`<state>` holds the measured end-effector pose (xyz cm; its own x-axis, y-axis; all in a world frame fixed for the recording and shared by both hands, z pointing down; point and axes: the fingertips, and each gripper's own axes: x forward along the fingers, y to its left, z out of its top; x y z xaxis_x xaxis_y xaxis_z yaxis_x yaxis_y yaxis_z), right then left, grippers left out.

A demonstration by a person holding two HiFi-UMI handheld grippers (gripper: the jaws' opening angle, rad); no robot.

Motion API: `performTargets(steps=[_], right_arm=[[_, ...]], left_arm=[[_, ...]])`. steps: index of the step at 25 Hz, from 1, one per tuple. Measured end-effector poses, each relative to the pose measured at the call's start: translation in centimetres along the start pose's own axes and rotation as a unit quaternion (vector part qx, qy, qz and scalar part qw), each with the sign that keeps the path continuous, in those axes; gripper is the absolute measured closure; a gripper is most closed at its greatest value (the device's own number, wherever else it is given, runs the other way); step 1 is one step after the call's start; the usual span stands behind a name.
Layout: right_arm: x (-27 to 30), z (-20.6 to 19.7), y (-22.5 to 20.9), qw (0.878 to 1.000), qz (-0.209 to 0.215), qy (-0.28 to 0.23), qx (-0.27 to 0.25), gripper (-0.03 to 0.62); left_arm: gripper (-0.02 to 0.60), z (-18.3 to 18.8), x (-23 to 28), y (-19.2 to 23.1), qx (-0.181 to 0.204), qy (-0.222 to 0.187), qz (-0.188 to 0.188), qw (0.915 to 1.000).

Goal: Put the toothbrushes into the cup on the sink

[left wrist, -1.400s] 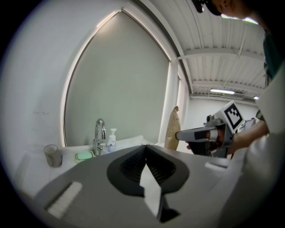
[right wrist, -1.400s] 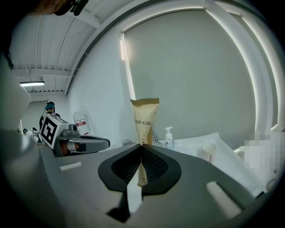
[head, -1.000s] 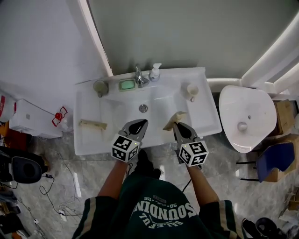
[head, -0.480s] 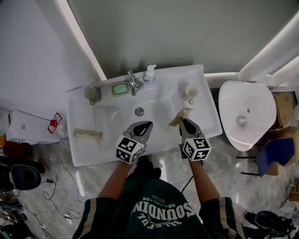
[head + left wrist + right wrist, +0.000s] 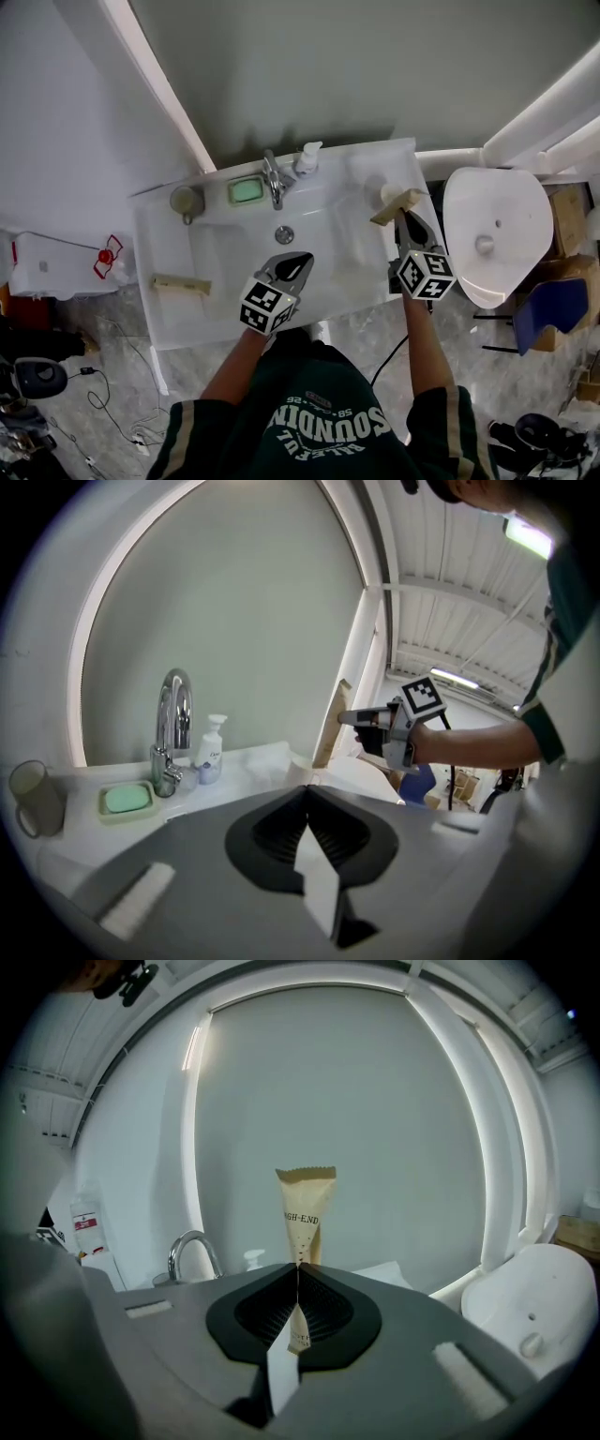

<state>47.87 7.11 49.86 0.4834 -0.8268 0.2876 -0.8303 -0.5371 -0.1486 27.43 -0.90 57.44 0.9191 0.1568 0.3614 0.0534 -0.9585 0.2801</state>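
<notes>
My right gripper [image 5: 402, 217] is shut on a tan toothbrush packet [image 5: 397, 205], which stands upright between its jaws in the right gripper view [image 5: 305, 1211]. In the head view the packet's end hangs right beside the white cup [image 5: 385, 193] at the sink's back right; whether they touch I cannot tell. A second tan packet [image 5: 181, 283] lies flat on the sink's left ledge. My left gripper [image 5: 294, 262] hovers over the front of the basin, shut with nothing in it [image 5: 307, 791]. From the left gripper view I see the right gripper [image 5: 361, 720] holding the packet [image 5: 330, 726].
The white sink [image 5: 347, 281] carries a faucet [image 5: 272, 178], a soap dispenser [image 5: 307, 159], a green soap in a dish [image 5: 246, 190] and a grey cup [image 5: 185, 200] at back left. A white toilet [image 5: 492, 234] stands to the right. Cables lie on the floor at left.
My right gripper has carried the packet from the basin's right edge back and to the right, up to the white cup. The left gripper has stayed over the basin's front.
</notes>
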Motion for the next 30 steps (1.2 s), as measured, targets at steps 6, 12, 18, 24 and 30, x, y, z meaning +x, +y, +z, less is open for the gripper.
performTargets(steps=[6, 12, 18, 24, 30], right_arm=[[1.8, 3.4, -1.2, 1.000, -0.012, -0.020, -0.015, 0.588], [4.4, 3.9, -4.1, 0.999, -0.019, -0.014, -0.029, 0.588], [6.7, 1.1, -8.1, 0.999, -0.034, 0.018, -0.014, 0.588], [9.1, -3.5, -9.4, 0.998, -0.014, 0.069, 0.001, 0.588], [9.7, -7.2, -10.1, 0.994, -0.011, 0.108, 0.009, 0.588]], left_arm=[[0.531, 0.0, -0.1, 0.9, -0.008, -0.001, -0.001, 1.0000], [0.531, 0.2, 0.0, 2.2, -0.022, 0.000, 0.025, 0.9995], [0.531, 0.7, 0.5, 3.1, -0.029, 0.005, 0.061, 0.9977], [0.531, 0.5, 1.5, 3.6, -0.041, 0.014, 0.090, 0.9950], [0.531, 0.3, 1.3, 4.7, -0.042, 0.021, 0.122, 0.9914]])
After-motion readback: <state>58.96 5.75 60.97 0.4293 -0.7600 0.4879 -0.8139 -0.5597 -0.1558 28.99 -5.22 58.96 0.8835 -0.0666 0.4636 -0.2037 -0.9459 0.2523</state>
